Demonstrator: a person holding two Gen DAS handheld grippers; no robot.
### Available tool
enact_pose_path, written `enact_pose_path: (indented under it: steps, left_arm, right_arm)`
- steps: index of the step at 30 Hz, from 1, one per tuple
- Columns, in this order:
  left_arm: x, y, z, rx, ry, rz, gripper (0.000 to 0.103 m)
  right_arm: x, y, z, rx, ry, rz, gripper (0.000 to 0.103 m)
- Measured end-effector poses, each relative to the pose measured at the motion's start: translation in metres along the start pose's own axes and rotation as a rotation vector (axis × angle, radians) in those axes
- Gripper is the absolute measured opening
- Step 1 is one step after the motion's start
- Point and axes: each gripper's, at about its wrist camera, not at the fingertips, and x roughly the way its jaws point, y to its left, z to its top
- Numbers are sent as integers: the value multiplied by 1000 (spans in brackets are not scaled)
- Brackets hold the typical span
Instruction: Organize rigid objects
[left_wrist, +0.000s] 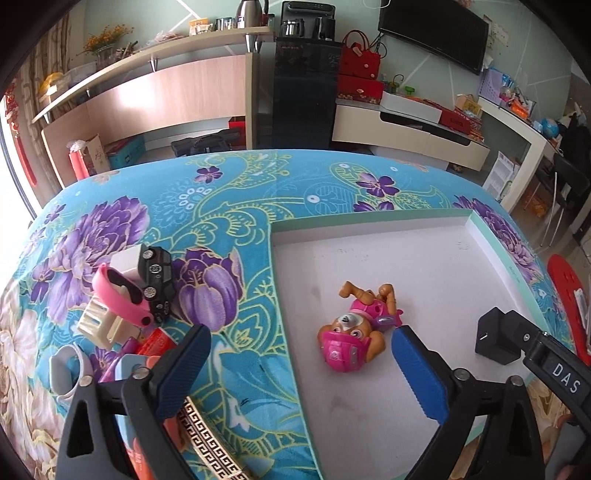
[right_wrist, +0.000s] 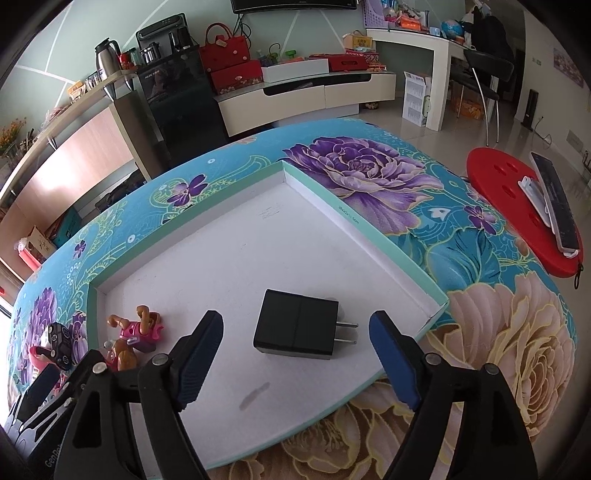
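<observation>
A shallow white tray (left_wrist: 369, 218) with a mint rim lies on the flowered tablecloth. In it a pink and brown toy pup (left_wrist: 354, 332) lies on its side. My left gripper (left_wrist: 301, 369) is open wide just short of the pup, and neither pad presses on it. A black plug charger (right_wrist: 295, 332) rests flat in the tray (right_wrist: 221, 206) between the spread fingers of my right gripper (right_wrist: 297, 358), which is open and not touching it. In the right wrist view the pup (right_wrist: 133, 332) shows at the tray's left edge. The charger (left_wrist: 495, 339) also appears in the left wrist view.
Left of the tray is a pile: a black toy car (left_wrist: 157, 288), a pink band (left_wrist: 118, 291), a cream plastic piece (left_wrist: 99, 325), a red packet (left_wrist: 155, 343) and a gold-patterned strip (left_wrist: 207, 443). A red stool (right_wrist: 517, 206) holding a remote (right_wrist: 554, 199) stands off the table's right edge.
</observation>
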Motion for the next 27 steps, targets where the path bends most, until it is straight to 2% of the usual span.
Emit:
enact_pose_path:
  steps: [3, 7, 19, 27]
  left_arm:
    - [-2, 10, -1, -7, 2, 26, 103]
    - [-2, 22, -5, -33, 15, 58, 103]
    - [-18, 68, -12, -114, 42, 142, 103]
    - [-40, 102, -12, -161, 24, 173, 103]
  right_arm:
    - [-2, 2, 0, -13, -2, -11, 83]
    - [-5, 7, -1, -45, -6, -23, 91]
    - [-19, 31, -2, -111, -15, 9, 91]
    - [-33, 61, -7, -167, -37, 87, 91]
